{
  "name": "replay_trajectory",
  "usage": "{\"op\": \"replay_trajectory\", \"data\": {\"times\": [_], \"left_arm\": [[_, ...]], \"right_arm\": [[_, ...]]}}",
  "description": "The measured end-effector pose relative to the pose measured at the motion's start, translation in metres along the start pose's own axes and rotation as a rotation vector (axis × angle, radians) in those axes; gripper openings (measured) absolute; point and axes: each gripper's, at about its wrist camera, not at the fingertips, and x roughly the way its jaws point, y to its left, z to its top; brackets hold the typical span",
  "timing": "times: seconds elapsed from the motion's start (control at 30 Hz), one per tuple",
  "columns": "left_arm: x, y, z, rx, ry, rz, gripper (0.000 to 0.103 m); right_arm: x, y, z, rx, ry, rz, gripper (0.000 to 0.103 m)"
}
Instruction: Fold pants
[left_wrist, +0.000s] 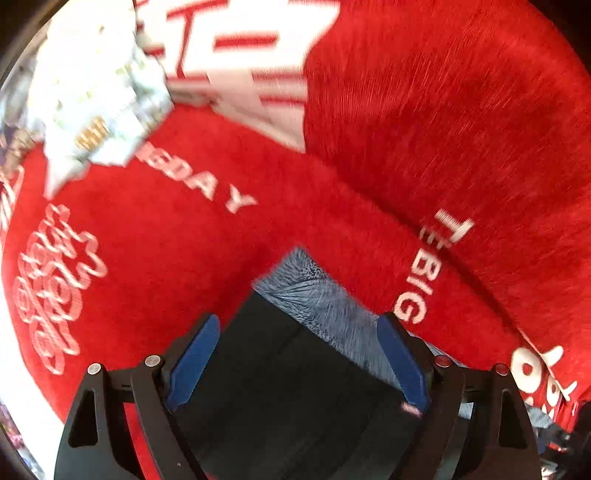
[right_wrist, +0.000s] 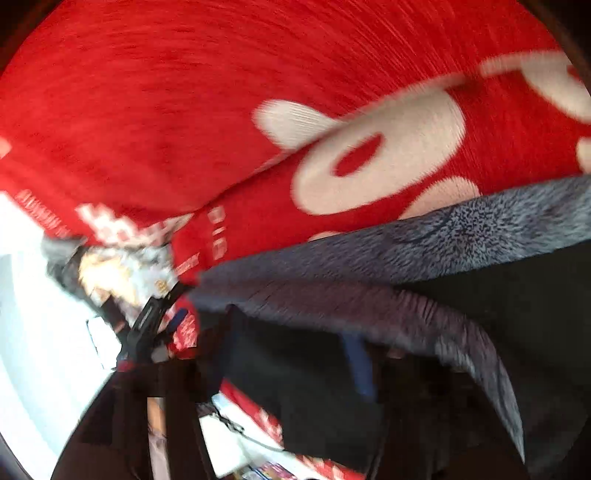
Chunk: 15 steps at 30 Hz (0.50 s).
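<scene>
The pants (left_wrist: 295, 369) are black outside with a grey fleecy lining (left_wrist: 317, 295). In the left wrist view they lie between the blue pads (left_wrist: 195, 362) of my left gripper (left_wrist: 299, 332), whose jaws stand wide apart and do not press the cloth. In the right wrist view the pants (right_wrist: 498, 295) drape over my right gripper (right_wrist: 295, 354); one blue pad (right_wrist: 358, 365) shows through the folds, and its jaws are mostly hidden by cloth and blur. The left gripper also shows in the right wrist view (right_wrist: 162, 317).
A red fleece blanket (left_wrist: 443, 129) with white lettering covers the surface under everything; it also fills the right wrist view (right_wrist: 184, 110). A pale patterned cloth item (left_wrist: 96, 96) lies at the far left. A white surface (right_wrist: 33, 314) shows at the left.
</scene>
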Motion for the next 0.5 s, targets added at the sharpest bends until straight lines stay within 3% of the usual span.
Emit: {"op": "replay_trajectory", "data": {"times": [0.1,0.17,0.23,0.27,0.33,0.37,0.43,0.47,0.5], "left_arm": [[-0.023,-0.01,-0.019,0.091,0.018,-0.02,0.088],[-0.017,-0.032,-0.034,0.163,0.07,-0.035,0.088],[-0.002,-0.059,-0.06,0.242,0.121,-0.034,0.088],[0.005,-0.073,-0.071,0.271,0.14,-0.027,0.088],[0.024,-0.098,-0.088,0.324,0.152,0.027,0.088],[0.025,-0.105,-0.092,0.339,0.124,0.067,0.088],[0.019,-0.109,-0.093,0.348,0.122,0.077,0.088],[0.015,-0.11,-0.093,0.354,0.134,0.078,0.088],[0.006,-0.112,-0.095,0.366,0.139,0.078,0.088]], "right_arm": [[-0.02,0.022,-0.018,-0.128,-0.001,-0.025,0.057],[-0.016,0.023,-0.028,-0.168,0.021,-0.05,0.047],[0.0,0.016,-0.032,-0.18,0.048,-0.116,0.047],[0.009,0.011,-0.03,-0.186,0.052,-0.163,0.047],[0.016,0.0,-0.022,-0.21,0.03,-0.253,0.032],[0.009,-0.005,-0.017,-0.185,0.007,-0.234,0.03],[-0.015,-0.012,-0.014,-0.126,-0.036,-0.177,0.03],[-0.032,-0.016,-0.015,-0.106,-0.057,-0.121,0.035],[-0.049,-0.02,-0.019,-0.096,-0.081,-0.083,0.051]]}}
